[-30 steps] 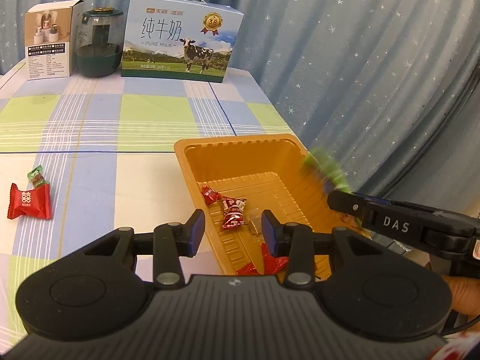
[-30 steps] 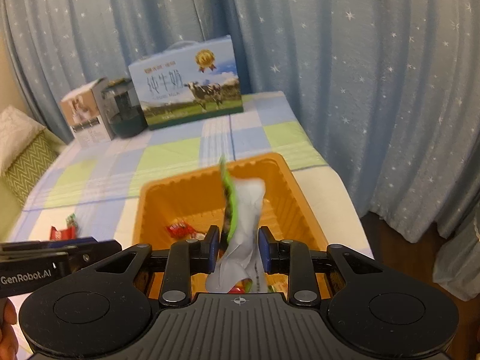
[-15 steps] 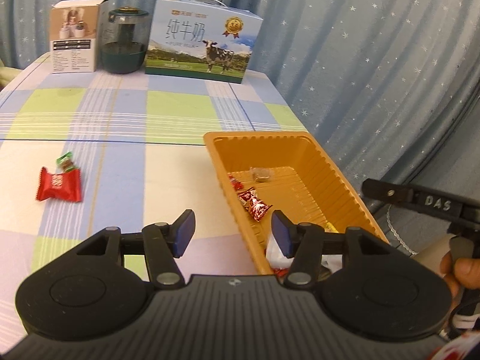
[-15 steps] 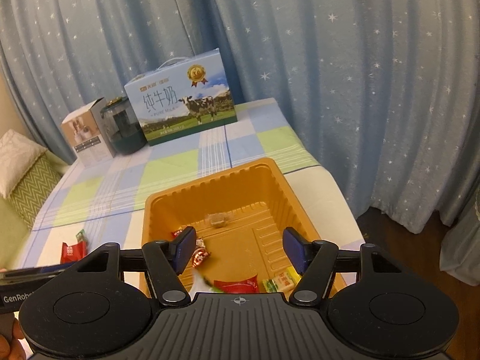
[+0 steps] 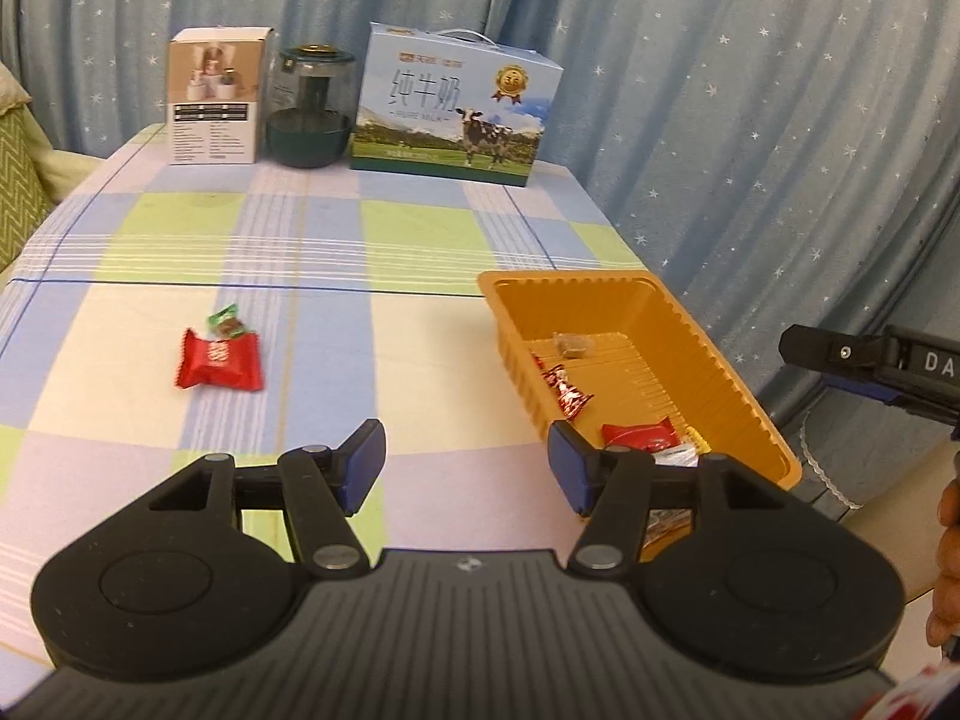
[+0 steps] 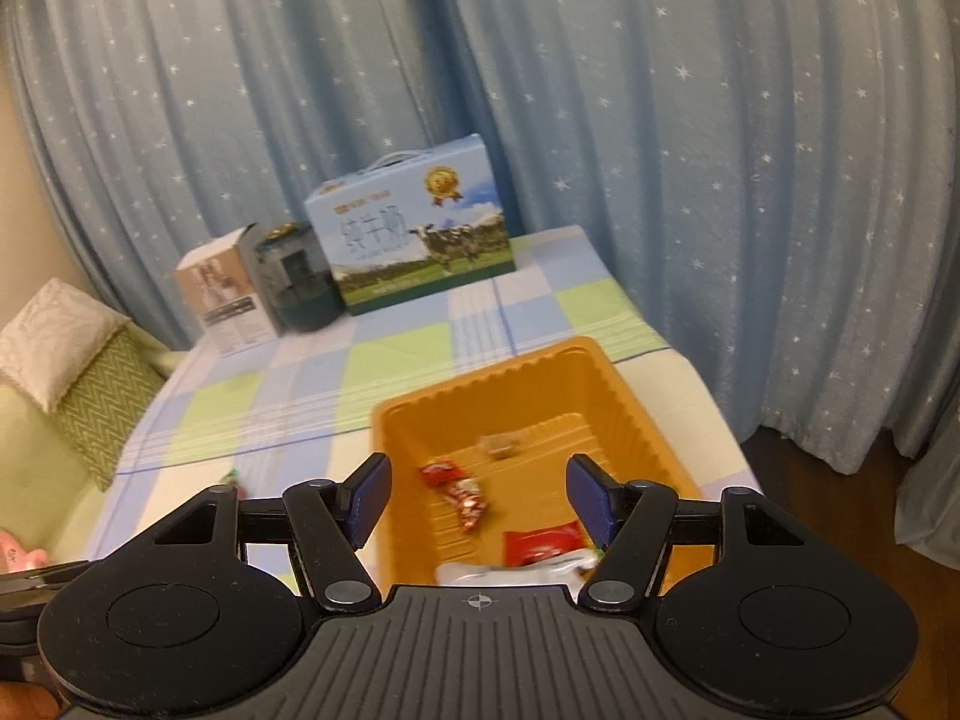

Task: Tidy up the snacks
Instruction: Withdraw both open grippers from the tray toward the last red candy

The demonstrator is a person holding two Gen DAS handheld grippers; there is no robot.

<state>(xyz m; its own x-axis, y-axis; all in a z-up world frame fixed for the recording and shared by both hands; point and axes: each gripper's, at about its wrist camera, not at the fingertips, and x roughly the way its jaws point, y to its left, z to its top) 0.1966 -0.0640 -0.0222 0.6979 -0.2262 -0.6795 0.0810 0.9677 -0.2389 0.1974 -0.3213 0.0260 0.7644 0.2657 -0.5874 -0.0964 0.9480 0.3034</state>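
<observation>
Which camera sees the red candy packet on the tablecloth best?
The left wrist view: the red candy packet lies whole and unblocked on the tablecloth. In the right wrist view that gripper's own finger hides nearly all of it.

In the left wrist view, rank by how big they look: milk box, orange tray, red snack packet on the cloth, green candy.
1. Orange tray, though it sits nearer the camera
2. Milk box
3. Red snack packet
4. Green candy

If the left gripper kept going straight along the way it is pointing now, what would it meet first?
Probably bare tablecloth: the open left gripper points between the red snack packet and the orange tray, though depth is unclear.
</observation>
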